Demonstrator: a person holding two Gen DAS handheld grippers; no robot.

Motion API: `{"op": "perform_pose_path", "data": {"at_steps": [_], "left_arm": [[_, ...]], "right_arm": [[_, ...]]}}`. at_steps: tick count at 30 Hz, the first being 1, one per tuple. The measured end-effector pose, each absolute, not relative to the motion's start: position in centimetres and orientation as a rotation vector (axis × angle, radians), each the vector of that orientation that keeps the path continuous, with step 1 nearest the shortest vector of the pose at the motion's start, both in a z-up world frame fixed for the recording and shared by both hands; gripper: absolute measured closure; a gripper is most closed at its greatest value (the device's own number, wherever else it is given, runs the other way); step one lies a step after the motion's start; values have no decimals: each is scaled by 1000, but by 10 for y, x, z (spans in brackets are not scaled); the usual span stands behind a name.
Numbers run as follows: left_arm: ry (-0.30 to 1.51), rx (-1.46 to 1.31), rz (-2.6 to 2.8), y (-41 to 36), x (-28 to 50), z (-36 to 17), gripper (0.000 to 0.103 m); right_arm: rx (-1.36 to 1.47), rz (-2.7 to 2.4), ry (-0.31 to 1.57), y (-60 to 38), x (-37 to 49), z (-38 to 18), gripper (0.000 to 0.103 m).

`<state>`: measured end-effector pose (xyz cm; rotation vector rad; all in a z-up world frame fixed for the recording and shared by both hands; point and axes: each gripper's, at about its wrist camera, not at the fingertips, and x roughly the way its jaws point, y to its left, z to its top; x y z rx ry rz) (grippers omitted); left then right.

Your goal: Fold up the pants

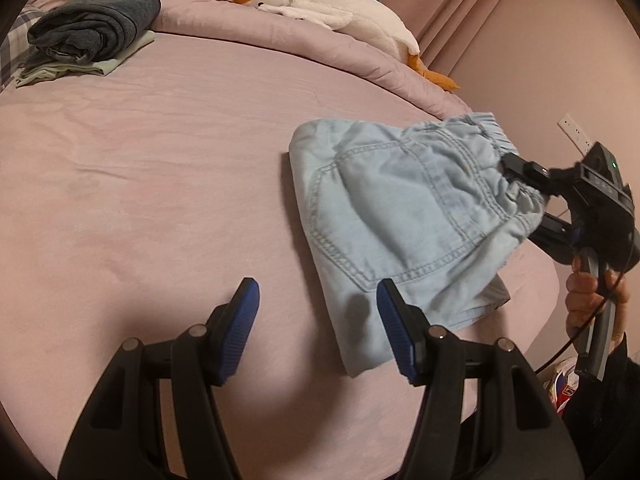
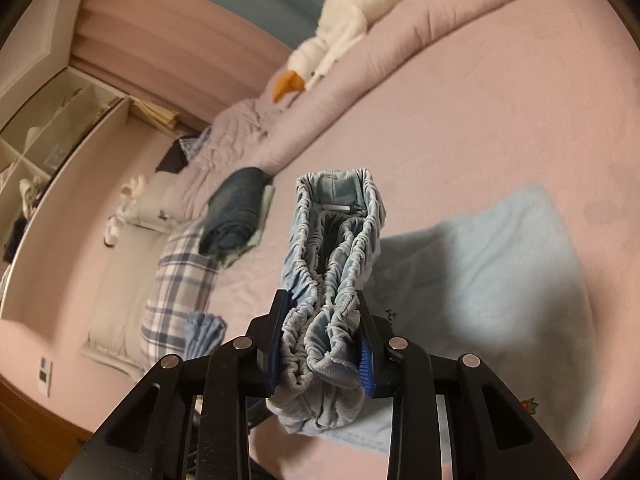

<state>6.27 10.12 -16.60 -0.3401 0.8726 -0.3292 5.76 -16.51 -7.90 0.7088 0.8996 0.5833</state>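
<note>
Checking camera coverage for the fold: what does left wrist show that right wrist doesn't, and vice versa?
Left wrist only: the open left gripper over the bed sheet, the back pocket of the pants, the right gripper from outside, and the hand holding it.

Right wrist only: the bunched waistband clamped between the right gripper's fingers, a shelf unit, and a plaid pillow.

Both: the light blue pants, the plush goose, and the dark folded stack.
</note>
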Motion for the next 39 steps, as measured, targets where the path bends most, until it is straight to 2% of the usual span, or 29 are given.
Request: {"op": "perform_pose_path", "data": {"at_steps": [8,17,26,30,34,39], "left_arm": [[887,-388,-365,85,78,-164,39],[907,-371,-390,58,95,-162,39],[925,-310,-384,43,111,-162,39],[912,-241,-379,31,121,-156,39],[891,-172,-370,20,128,-151,39],[850,-123,-363,12,133,-148,39]], "right_arm": [[792,529,869,-209,41,-92,72],[918,493,936,-236,42,-135,72],[895,411,1009,-250,43,-159,70],[837,376,1017,-251,39,-149,65],[646,240,982,-251,30,-122,58],[463,190,855,-246,12,-90,58]]}}
